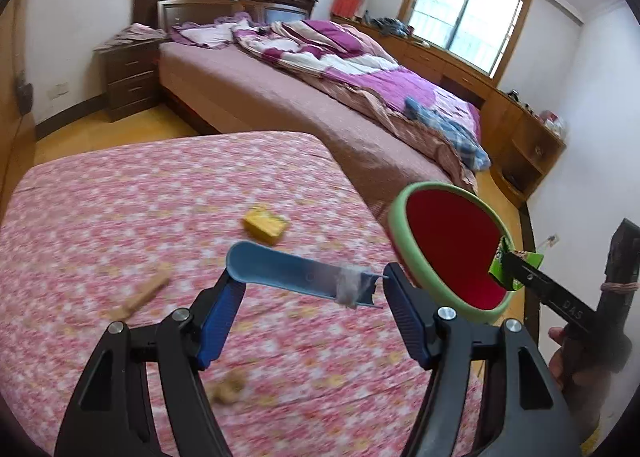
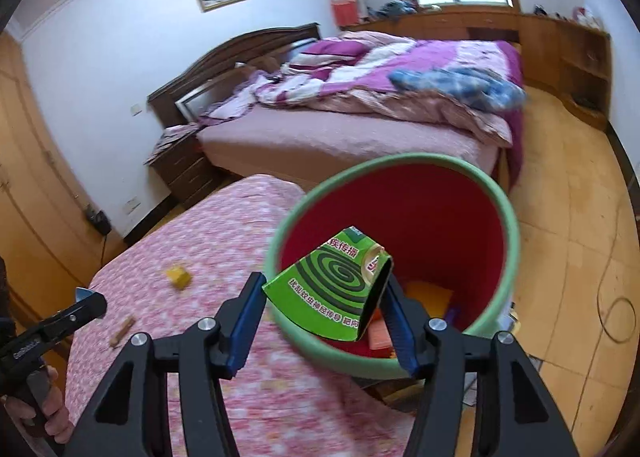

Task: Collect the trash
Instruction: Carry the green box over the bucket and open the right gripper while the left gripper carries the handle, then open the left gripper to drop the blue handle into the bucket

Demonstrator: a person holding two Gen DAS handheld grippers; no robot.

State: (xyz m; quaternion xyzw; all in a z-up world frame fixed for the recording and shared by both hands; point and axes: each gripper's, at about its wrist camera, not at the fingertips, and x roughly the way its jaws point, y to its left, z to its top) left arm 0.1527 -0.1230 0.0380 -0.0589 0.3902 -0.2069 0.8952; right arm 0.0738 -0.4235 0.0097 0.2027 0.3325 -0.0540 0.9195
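Observation:
My left gripper [image 1: 310, 281] is shut on a broken blue plastic piece [image 1: 296, 271] with white fluff on it, held above the pink flowered table [image 1: 120, 217]. My right gripper [image 2: 326, 299] is shut on a green mosquito-coil box [image 2: 332, 285] and holds it over the mouth of the green bin with a red inside [image 2: 460, 193]. The bin [image 1: 452, 245] stands off the table's right edge, and the box [image 1: 516, 267] shows at its rim. A yellow box [image 1: 266, 223], a wooden stick [image 1: 140, 295] and a brown crumpled scrap [image 1: 228, 387] lie on the table.
A bed [image 1: 320, 97] with a purple quilt stands behind the table. A dark nightstand [image 1: 128, 77] is at its left and wooden cabinets [image 1: 520, 129] run along the window wall. The bin holds orange and yellow trash [image 2: 428, 293]. A cable [image 2: 616, 317] lies on the wooden floor.

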